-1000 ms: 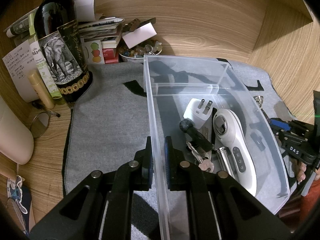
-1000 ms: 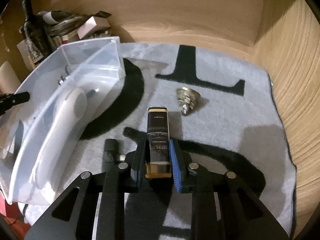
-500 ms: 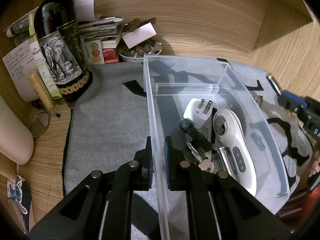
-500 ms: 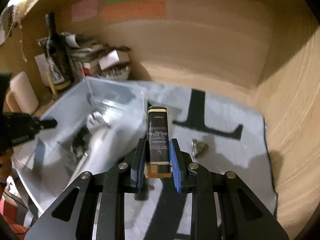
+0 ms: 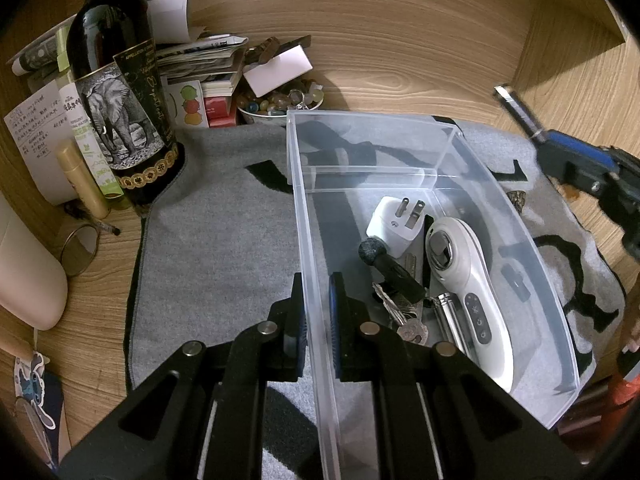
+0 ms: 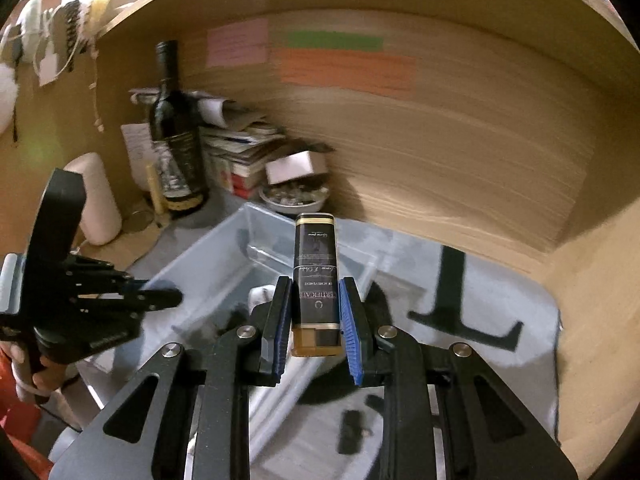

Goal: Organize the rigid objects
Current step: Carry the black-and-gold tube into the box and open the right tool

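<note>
A clear plastic bin (image 5: 436,152) stands on the grey mat (image 5: 224,248). In it lie a white plug adapter (image 5: 394,220), a white handheld device (image 5: 472,292), keys (image 5: 404,316) and a black stick (image 5: 390,268). My left gripper (image 5: 316,312) is shut on the bin's left wall. My right gripper (image 6: 314,320) is shut on a black and gold rectangular tin (image 6: 315,276) and holds it in the air over the bin (image 6: 224,264). It shows at the right of the left wrist view (image 5: 568,156), with the tin (image 5: 516,112) sticking up.
A wine bottle (image 5: 120,92), papers and books (image 5: 200,64) and a bowl of stones (image 5: 276,102) crowd the back left. A small metal piece (image 5: 518,200) and a small black item (image 6: 352,432) lie on the mat. Wooden walls close the back and right.
My right gripper has lifted the tin off the mat and carried it up and left, over the bin. My left gripper and the bin have not moved.
</note>
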Available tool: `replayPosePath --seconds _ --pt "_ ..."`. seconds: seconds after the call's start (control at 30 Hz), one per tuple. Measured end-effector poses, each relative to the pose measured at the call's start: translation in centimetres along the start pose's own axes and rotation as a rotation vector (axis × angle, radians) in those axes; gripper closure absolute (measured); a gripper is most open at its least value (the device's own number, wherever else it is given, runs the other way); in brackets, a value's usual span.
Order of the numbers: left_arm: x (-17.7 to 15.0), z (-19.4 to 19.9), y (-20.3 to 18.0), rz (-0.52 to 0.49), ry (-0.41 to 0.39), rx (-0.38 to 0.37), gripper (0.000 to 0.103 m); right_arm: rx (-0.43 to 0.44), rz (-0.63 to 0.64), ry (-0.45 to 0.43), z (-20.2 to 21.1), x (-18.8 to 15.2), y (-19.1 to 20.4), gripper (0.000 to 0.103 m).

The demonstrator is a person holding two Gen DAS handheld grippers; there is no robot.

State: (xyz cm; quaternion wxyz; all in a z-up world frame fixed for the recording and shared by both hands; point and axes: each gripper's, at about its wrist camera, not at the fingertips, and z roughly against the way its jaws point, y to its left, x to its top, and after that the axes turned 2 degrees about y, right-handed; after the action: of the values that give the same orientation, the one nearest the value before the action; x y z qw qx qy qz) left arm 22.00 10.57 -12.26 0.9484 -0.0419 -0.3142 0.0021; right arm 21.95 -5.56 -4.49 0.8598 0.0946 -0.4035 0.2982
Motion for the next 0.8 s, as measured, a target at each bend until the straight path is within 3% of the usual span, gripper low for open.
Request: replayPosePath --seconds 0.43,0.8 --pt "0.0 0.0 -0.1 0.002 0.000 0.000 0.094 0.148 0.055 0.167 -5.0 -0.5 3.4 0.081" --pt "0.0 0.0 -0.1 0.003 0.001 -0.001 0.094 0.165 0.070 0.274 -6.7 -2.1 4.0 0.080"
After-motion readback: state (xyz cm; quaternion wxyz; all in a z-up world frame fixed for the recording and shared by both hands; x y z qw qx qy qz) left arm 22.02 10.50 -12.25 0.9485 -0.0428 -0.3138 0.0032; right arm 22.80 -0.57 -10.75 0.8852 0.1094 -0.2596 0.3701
